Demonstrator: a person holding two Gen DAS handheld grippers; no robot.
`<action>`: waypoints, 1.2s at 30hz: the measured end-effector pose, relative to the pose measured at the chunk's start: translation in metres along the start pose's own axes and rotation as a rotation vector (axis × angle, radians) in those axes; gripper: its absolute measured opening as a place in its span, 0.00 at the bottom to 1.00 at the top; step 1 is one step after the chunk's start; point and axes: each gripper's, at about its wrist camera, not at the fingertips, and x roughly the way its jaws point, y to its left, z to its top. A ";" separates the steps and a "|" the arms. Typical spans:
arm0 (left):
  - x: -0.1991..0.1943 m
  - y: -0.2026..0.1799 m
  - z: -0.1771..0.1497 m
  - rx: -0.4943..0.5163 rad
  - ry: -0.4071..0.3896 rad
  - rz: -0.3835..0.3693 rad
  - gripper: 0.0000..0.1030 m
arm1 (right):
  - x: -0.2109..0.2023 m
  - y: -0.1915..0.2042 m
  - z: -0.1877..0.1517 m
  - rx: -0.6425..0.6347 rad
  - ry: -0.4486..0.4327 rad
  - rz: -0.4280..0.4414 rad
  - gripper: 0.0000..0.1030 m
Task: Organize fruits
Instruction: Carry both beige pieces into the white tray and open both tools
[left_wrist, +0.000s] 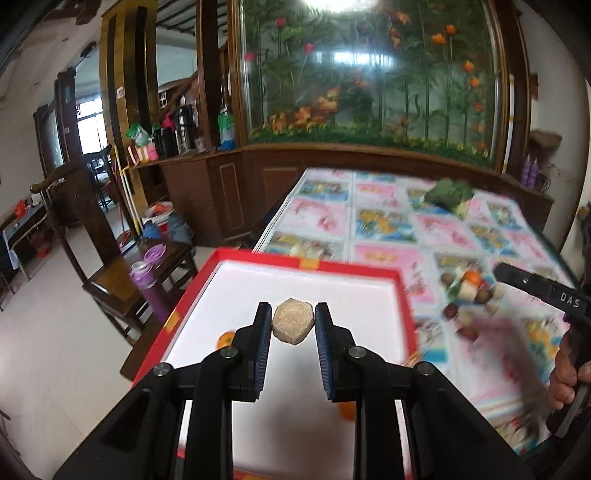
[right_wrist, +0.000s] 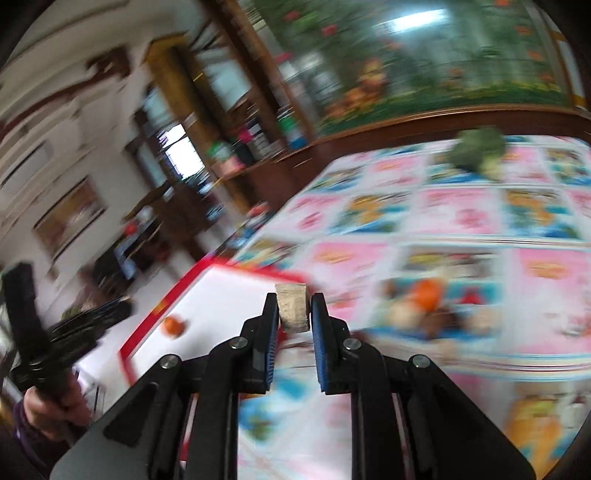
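Fingers of the left gripper (left_wrist: 293, 320) are closed most of the way onto a tan, rough-skinned roundish fruit (left_wrist: 293, 321), pinched at its two sides and held above the white floor of the red-rimmed tray (left_wrist: 269, 256). Two small orange fruits (left_wrist: 224, 338) lie in the tray, partly hidden behind the fingers. The held fruit is squat; its longer axis seems to run across the jaws, left to right, with a flat face towards the camera.

To the right on the patterned tablecloth (left_wrist: 384, 221) sits the mixed fruit pile (left_wrist: 467, 291), with a broccoli head (left_wrist: 448, 192) well beyond it.

The right gripper (right_wrist: 294, 308), blurred by motion, grips a pale wedge-shaped piece (right_wrist: 292, 306) between its narrowed fingers, just by the tray's near corner; its long axis looks roughly upright, though blur makes this unsure.

Both look to be mid-carry towards the tray. Next, I judge, each lowers over bare floor, clear of the oranges, and opens.
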 end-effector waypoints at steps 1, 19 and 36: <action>0.001 0.004 -0.004 0.000 0.007 0.006 0.22 | 0.012 0.020 -0.002 -0.043 0.023 0.017 0.19; 0.032 0.029 -0.035 -0.003 0.111 0.010 0.22 | 0.120 0.094 -0.049 -0.143 0.351 0.051 0.22; 0.011 -0.013 -0.018 0.060 0.084 -0.055 0.49 | 0.034 0.023 -0.021 -0.078 0.140 0.020 0.46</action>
